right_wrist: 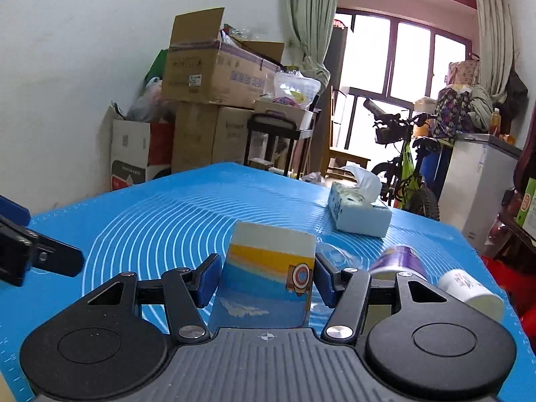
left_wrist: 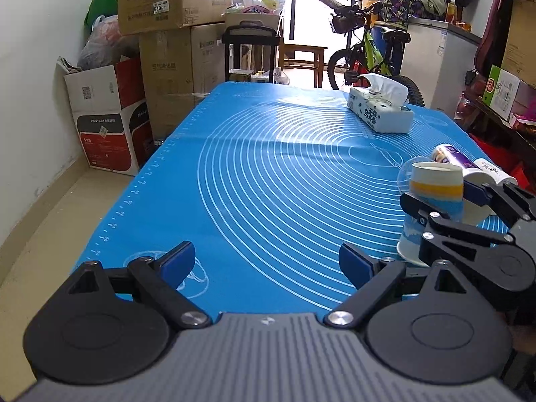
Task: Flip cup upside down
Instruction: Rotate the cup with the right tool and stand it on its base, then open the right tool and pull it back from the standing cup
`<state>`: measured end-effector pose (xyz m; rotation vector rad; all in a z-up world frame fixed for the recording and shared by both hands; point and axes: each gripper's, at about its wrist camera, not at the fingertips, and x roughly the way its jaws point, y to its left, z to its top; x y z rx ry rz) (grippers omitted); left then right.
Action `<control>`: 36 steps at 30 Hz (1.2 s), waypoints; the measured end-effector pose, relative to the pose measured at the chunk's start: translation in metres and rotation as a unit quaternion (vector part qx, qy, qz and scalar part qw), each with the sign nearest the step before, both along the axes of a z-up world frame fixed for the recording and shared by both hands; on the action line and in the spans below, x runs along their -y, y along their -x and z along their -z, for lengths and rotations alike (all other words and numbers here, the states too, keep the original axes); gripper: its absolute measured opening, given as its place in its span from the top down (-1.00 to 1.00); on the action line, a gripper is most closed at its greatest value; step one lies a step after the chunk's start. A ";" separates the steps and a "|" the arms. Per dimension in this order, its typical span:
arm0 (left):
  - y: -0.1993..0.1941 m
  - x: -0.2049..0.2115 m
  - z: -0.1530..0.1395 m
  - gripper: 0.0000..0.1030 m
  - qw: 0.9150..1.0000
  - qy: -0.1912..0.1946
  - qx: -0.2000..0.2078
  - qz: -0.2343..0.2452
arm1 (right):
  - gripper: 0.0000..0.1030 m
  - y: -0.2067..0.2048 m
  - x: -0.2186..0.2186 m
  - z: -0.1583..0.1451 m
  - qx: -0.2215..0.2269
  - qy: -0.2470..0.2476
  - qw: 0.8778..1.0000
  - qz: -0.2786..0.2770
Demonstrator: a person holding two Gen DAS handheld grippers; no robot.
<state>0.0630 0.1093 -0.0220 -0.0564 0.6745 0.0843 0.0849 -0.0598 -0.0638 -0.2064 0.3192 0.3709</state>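
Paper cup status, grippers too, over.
Right gripper shut on paper cup, wide end down on blue mat. Left gripper open, empty. Two cups lying alongside.

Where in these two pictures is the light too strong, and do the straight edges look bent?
Left wrist view: the window is blown out white, and glare washes the far part of the blue mat. Right wrist view: the window is also overexposed; the paper cup stays sharp. Both views: fisheye bends the walls and mat edges, with dark corners.

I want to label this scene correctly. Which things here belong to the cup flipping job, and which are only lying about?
Job: striped paper cup, right gripper.
Lying about: tissue box, purple cup, white cup, left gripper.
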 end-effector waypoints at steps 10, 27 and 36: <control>0.010 0.017 0.003 -0.79 1.000 0.010 0.010 0.011 | -0.35 0.017 0.015 -0.003 -0.029 -0.013 0.999 -0.004; 0.077 0.054 -0.009 -0.79 0.996 -0.017 0.087 0.023 | -0.85 0.105 0.069 -0.024 -0.062 -0.029 0.997 0.025; 0.096 0.068 0.000 -0.79 0.995 -0.023 0.088 0.047 | -0.85 0.142 0.103 -0.027 -0.064 -0.054 0.995 0.061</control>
